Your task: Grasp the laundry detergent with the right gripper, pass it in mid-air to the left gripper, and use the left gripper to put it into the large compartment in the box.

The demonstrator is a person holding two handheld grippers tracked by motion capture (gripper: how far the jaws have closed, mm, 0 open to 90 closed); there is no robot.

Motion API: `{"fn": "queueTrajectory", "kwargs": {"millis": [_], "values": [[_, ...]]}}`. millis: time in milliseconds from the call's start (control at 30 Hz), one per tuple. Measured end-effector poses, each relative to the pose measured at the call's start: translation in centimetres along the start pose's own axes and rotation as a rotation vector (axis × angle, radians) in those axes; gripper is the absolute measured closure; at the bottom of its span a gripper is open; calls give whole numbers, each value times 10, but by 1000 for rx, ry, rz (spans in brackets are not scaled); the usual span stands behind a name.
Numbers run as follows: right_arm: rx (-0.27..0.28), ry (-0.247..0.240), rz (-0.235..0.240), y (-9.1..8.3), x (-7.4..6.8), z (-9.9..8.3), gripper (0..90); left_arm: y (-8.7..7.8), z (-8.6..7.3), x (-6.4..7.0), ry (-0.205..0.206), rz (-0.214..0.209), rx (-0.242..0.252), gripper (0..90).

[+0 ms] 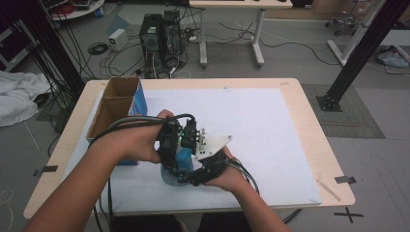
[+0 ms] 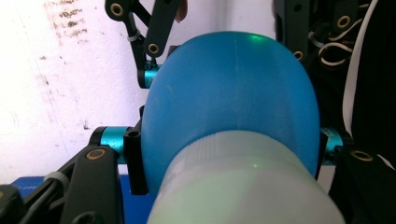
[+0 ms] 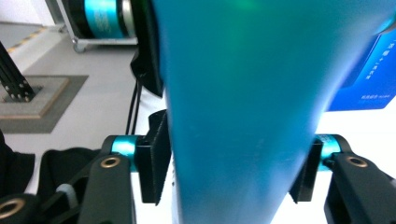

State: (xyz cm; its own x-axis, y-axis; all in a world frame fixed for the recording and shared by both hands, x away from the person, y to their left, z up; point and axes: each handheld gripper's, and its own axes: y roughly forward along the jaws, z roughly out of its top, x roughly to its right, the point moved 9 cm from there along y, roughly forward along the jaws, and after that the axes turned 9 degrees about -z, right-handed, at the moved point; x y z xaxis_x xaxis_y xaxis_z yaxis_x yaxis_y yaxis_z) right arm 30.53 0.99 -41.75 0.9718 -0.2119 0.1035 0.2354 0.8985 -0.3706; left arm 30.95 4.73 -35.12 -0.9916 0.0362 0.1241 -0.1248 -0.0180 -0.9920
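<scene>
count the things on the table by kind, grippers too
blue bottle: 1
cardboard box: 1
white mat: 1
grippers: 2, left gripper and right gripper, both clamped on the bottle
total: 5

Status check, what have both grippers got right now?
Left gripper and right gripper both clamped on the blue bottle. Bottle held over white mat. Cardboard box off left, clear.

Left gripper (image 1: 170, 140) and right gripper (image 1: 205, 169) close together, fingers (image 2: 135, 158) of both clamped tight.
</scene>
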Motion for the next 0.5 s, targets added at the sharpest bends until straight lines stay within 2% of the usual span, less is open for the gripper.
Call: {"fn": "queueTrajectory", "kwargs": {"millis": [67,300,333,467,500], "values": [[-10,12,3,-1,0,-1,322,-3,-1,-1,-4,8,4,387],[-71,54,-18,-5,7,-9,234,-12,-5,-3,-24,15,9,387],[-93,71,-27,-9,11,-13,228,-13,-6,-3,-29,14,12,387],[-117,97,-36,-16,17,-18,227,-19,-9,-5,-49,6,9,387],[-153,122,-40,-21,22,-23,227,-20,-10,-6,-57,5,5,387]]}}
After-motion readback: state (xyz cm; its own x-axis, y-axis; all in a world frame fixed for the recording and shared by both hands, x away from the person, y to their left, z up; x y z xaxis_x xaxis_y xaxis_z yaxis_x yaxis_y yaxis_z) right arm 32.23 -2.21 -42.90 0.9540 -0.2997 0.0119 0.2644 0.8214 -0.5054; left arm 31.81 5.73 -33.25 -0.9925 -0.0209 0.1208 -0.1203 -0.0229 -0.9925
